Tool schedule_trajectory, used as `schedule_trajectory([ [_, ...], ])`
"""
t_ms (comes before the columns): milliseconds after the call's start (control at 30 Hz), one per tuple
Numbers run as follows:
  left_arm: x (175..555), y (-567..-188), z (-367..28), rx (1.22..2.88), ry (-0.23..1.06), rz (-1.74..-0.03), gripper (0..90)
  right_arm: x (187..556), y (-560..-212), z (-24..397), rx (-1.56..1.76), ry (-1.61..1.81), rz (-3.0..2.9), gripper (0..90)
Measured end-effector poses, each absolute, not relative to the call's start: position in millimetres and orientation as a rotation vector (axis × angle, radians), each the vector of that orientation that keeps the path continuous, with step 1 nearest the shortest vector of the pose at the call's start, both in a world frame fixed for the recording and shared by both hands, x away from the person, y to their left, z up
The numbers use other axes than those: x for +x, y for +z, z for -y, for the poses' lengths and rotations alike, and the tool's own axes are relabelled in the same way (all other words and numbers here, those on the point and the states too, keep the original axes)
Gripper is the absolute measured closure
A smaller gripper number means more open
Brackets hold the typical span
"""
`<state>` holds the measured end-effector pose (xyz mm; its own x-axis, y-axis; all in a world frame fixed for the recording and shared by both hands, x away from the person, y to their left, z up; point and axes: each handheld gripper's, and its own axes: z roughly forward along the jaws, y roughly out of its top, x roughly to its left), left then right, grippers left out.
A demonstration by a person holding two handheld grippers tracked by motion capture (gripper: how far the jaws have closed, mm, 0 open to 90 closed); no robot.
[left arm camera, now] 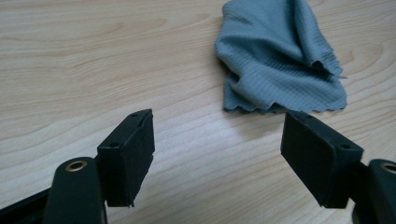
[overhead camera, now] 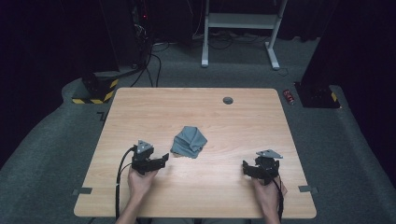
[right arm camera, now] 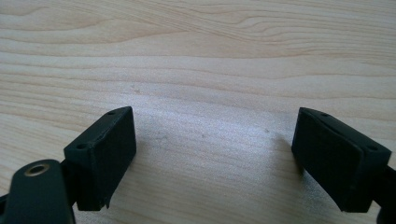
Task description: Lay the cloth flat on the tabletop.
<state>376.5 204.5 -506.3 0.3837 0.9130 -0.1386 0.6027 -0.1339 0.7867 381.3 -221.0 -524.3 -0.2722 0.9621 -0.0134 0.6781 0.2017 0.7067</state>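
Note:
A crumpled grey cloth (overhead camera: 188,142) lies near the middle of the wooden table (overhead camera: 196,107). My left gripper (overhead camera: 161,159) rests just left of it, open, jaws pointing right toward the cloth. In the left gripper view the cloth (left arm camera: 280,60) lies ahead and to the right, its scalloped hem close to the right jaw, with bare wood between the jaws of the left gripper (left arm camera: 217,156). My right gripper (overhead camera: 246,167) sits at the table's right front, open, with bare wood between the jaws of the right gripper (right arm camera: 215,158).
A small grey round grommet (overhead camera: 228,100) sits in the tabletop near the far edge. Beyond the table stand a white desk frame (overhead camera: 240,28), dark equipment with yellow-black striped tape (overhead camera: 95,91) and cables on grey carpet. Grey tape tabs mark the table's front corners.

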Motion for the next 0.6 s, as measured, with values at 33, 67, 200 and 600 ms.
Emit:
schedule_trajectory([
  [33, 377.7, -505.3, -202.7, 1.836, 0.481, -1.312, 26.9, 381.4, -524.3, 221.0, 1.523, 0.826, -2.026, 13.5],
  [67, 378.8, -504.1, -200.6, 1.842, 0.479, -1.304, 26.7, 381.3, -524.3, 220.9, 1.524, 0.826, -2.025, 13.5],
  [200, 382.5, -499.2, -190.8, 1.878, 0.475, -1.265, 26.7, 381.3, -524.3, 220.9, 1.524, 0.826, -2.025, 13.4],
  [600, 395.0, -494.0, -172.3, 1.903, 0.438, -1.217, 28.4, 381.5, -524.4, 221.1, 1.52, 0.828, -2.026, 13.5],
])
